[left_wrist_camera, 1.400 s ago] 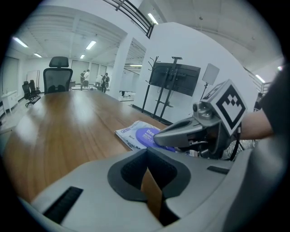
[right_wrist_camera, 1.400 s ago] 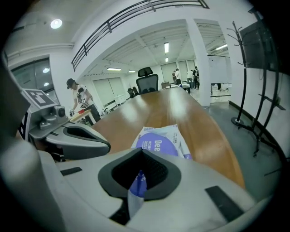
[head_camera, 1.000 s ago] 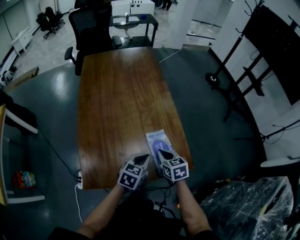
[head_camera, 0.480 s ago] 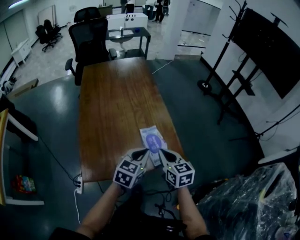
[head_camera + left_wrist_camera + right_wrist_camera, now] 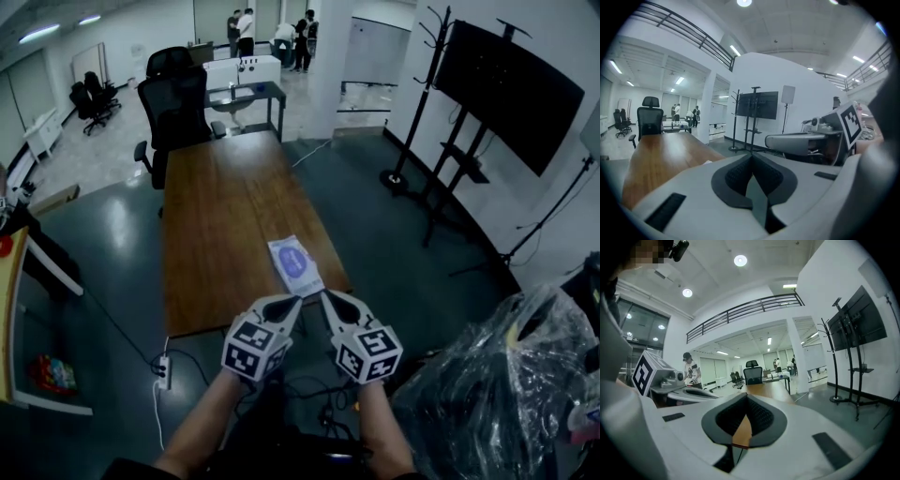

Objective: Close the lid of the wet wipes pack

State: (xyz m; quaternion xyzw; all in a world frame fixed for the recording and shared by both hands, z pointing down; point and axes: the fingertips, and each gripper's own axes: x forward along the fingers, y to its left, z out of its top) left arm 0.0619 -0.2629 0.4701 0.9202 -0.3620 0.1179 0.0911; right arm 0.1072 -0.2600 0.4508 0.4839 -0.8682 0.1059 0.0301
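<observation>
We find the wet wipes pack (image 5: 296, 264) lying flat on the wooden table (image 5: 225, 216), close to its right edge and near the front corner. The left gripper (image 5: 287, 303) and right gripper (image 5: 327, 298) hover side by side just short of the pack, not touching it. Each has its jaws pressed together on nothing.

An office chair (image 5: 178, 98) stands at the table's far end and a screen on a stand (image 5: 506, 89) to the right. A crinkled plastic bag (image 5: 487, 394) sits at near right, and a power strip (image 5: 164, 370) lies on the floor at left.

The pack's lid shows only as a purple oval; we cannot tell whether it is shut. Neither gripper view shows the pack.
</observation>
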